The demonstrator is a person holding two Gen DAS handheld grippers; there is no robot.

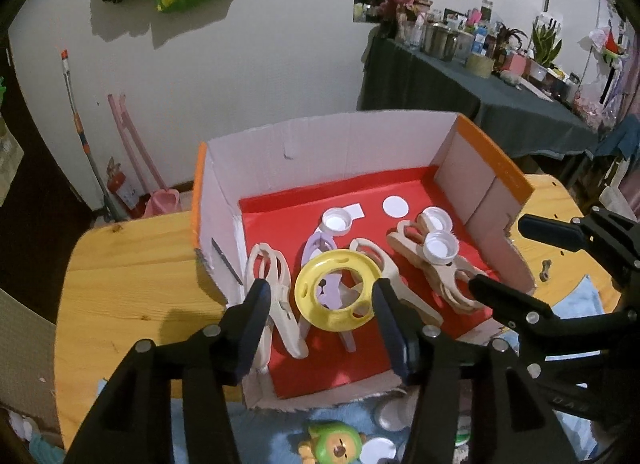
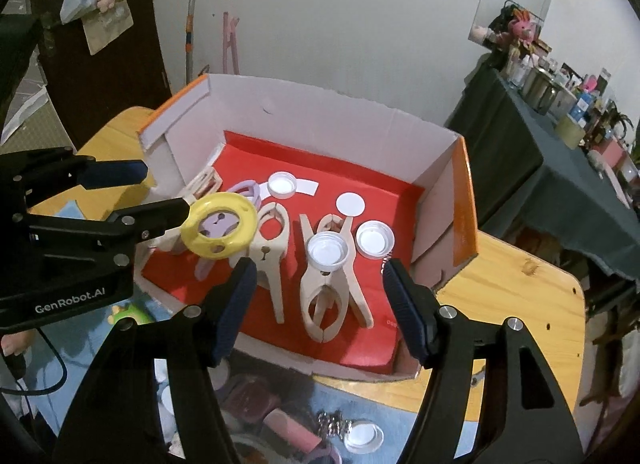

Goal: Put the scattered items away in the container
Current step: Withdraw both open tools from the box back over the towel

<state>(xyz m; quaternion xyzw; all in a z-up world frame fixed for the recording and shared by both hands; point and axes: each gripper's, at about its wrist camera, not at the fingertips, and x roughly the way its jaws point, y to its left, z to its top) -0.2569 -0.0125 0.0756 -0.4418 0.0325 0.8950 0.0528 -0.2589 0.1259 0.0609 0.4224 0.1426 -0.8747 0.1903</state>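
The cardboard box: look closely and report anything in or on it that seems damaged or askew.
The cardboard box has a ragged, torn near edge. Inside, one white cap sits perched on a wooden clip instead of lying on the red liner.

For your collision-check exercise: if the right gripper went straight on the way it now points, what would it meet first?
Probably the beige clothespin carrying a white cap, lying on the box's red floor; depth is uncertain. The right gripper is open and empty.
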